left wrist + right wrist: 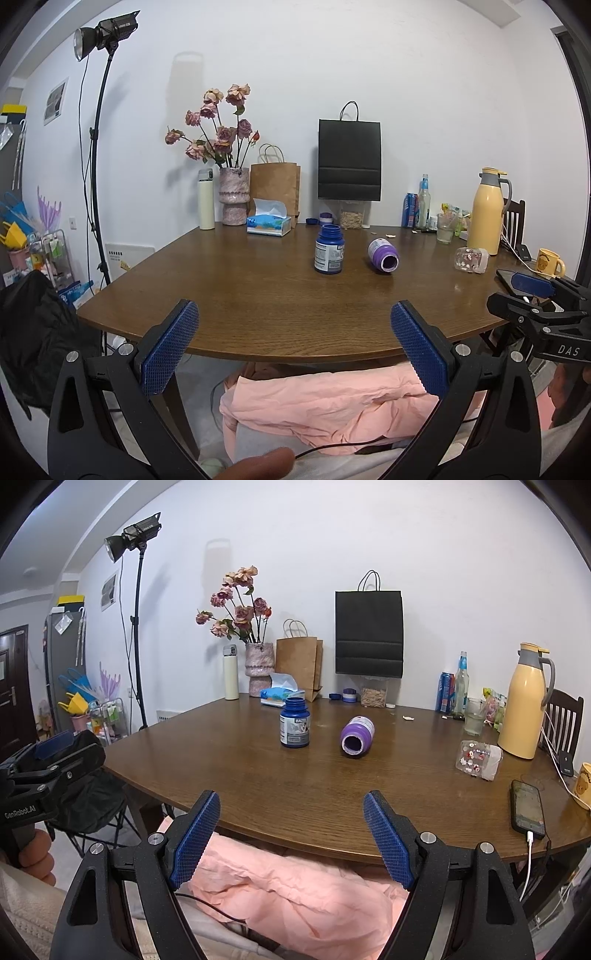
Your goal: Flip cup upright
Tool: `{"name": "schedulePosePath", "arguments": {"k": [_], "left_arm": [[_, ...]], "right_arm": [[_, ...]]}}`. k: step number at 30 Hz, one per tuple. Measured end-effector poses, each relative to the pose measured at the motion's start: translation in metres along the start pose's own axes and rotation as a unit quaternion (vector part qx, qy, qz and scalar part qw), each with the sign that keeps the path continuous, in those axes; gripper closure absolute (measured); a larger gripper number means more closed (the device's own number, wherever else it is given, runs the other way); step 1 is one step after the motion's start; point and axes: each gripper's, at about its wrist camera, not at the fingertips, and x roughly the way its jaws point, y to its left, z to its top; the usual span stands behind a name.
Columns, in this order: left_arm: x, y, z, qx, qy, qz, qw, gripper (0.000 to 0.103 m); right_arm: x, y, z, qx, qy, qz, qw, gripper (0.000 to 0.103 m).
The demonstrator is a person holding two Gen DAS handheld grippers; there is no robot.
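Broad round-edged wooden table (295, 782) filling the middle of both views, backed by a white wall. Against that wall, a black paper bag (368, 635) raised above a clear container, with a brown paper bag (300, 661) to its left. Off the table's left side, a studio light on a tall stand (137, 627). At the right end, a tall yellow thermos jug (526, 705). Further left along the back, a stone-look vase (258, 668) of dried roses, then a slim white flask (231, 674) and a tissue box (277, 696). Near the table's front edge, left gripper (295, 347) held with blue pads spread wide and nothing between them; right gripper (291, 838) likewise spread wide and empty, just short of the edge above pink fabric (295, 893). On the right, a dark phone (527, 808) lying flat with a white cable plugged in. Near mid-table, an upright blue bottle (294, 723), lid off. Just beside it to the right but apart from it, the purple cup (357, 736), lying on its side with the open mouth turned toward the cameras, well ahead of both grippers. Further right, a small clear patterned cup (478, 760) also on its side.
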Motion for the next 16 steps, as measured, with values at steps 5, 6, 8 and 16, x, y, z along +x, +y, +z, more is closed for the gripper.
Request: {"name": "schedulePosePath", "arguments": {"k": [5,6,8,16], "left_arm": [[-0.0002,-0.0009,0.0000,0.000,0.000,0.000,1.0000,0.000],[-0.0002,-0.0011,0.0001,0.000,0.000,0.001,1.0000,0.000],[0.0000,-0.0007,0.0005,0.000,0.000,0.000,1.0000,0.000],[0.0013,-0.0011,-0.0021,0.000,0.003,-0.003,1.0000,0.000]], "right_arm": [[-0.0004,0.0007,-0.0004,-0.001,0.000,-0.001,1.000,0.018],[-0.0004,0.0002,-0.0001,-0.001,0.000,0.000,1.000,0.018],[-0.0004,0.0009,-0.0005,-0.001,0.000,-0.001,1.000,0.018],[0.0003,0.0009,-0.0010,-0.001,0.000,0.000,1.000,0.018]]}}
